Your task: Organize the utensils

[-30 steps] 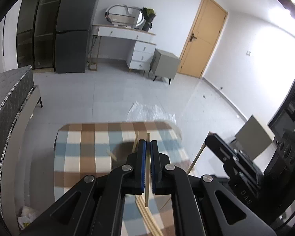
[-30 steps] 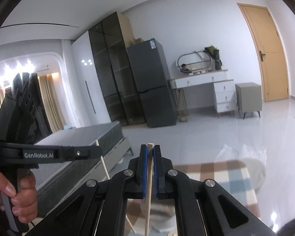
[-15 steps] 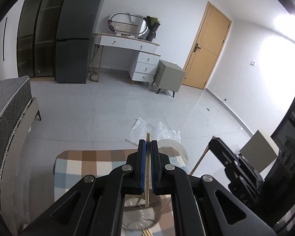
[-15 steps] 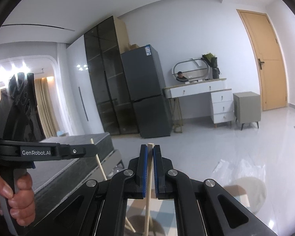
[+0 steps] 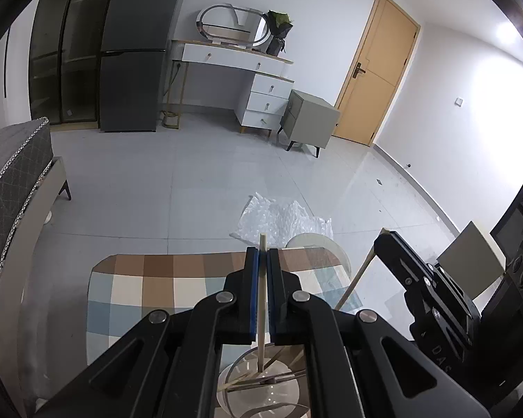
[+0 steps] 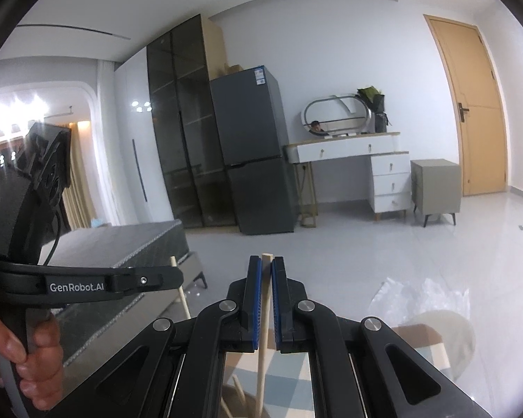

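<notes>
My left gripper is shut on a wooden chopstick that hangs upright with its lower end inside a round holder holding other sticks. My right gripper is shut on another wooden chopstick, upright, its lower end going down towards the holder's rim. In the left wrist view the right gripper's body stands at the right with its chopstick slanting down. In the right wrist view the left gripper's body is at the left, held by a hand.
A table with a checked cloth lies under both grippers. Bubble wrap lies on the tiled floor beyond it. A bed is at the left; a fridge, a dresser and a door stand at the far wall.
Both grippers have risen and tilted up with their chopsticks; the table has dropped lower in view and the round holder now shows under the left gripper.
</notes>
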The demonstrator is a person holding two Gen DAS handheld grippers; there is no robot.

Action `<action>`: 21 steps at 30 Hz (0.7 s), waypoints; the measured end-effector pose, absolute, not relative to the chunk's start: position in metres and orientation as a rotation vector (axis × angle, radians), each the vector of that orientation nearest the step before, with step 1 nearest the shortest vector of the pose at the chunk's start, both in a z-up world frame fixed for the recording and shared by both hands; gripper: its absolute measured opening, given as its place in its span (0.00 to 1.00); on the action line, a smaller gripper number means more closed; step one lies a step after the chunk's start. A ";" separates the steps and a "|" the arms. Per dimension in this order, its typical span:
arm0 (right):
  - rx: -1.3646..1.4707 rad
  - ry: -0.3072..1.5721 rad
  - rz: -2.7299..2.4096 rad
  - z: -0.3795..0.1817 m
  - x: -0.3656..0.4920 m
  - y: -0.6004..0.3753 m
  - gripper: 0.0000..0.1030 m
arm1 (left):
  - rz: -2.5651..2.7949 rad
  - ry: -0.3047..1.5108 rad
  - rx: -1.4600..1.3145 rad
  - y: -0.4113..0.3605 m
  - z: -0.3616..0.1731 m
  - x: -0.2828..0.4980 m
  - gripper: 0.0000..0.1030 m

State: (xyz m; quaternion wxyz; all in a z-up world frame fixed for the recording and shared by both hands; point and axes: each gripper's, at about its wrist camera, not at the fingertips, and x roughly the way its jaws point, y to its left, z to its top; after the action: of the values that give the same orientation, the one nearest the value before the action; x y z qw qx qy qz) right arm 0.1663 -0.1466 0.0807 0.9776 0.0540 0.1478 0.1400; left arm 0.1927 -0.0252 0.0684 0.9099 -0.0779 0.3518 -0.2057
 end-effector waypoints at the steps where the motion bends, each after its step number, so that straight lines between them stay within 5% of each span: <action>1: 0.097 0.298 0.280 0.079 0.165 -0.146 0.05 | -0.427 0.727 -0.163 -0.026 0.069 0.193 0.00; 16: 0.063 0.453 0.362 0.046 0.157 -0.143 0.05 | -0.453 0.853 -0.106 -0.037 0.054 0.188 0.00; 18: 0.075 0.494 0.366 0.040 0.156 -0.147 0.08 | -0.445 0.892 -0.100 -0.038 0.051 0.184 0.04; 21: 0.108 0.550 0.370 0.034 0.151 -0.154 0.08 | -0.459 0.914 -0.118 -0.037 0.053 0.173 0.29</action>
State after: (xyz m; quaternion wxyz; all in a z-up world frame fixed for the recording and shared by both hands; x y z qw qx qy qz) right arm 0.1515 -0.1544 0.0342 0.9442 0.0530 0.2700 0.1814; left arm 0.1733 -0.0371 0.0525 0.8703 -0.0563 0.4372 -0.2197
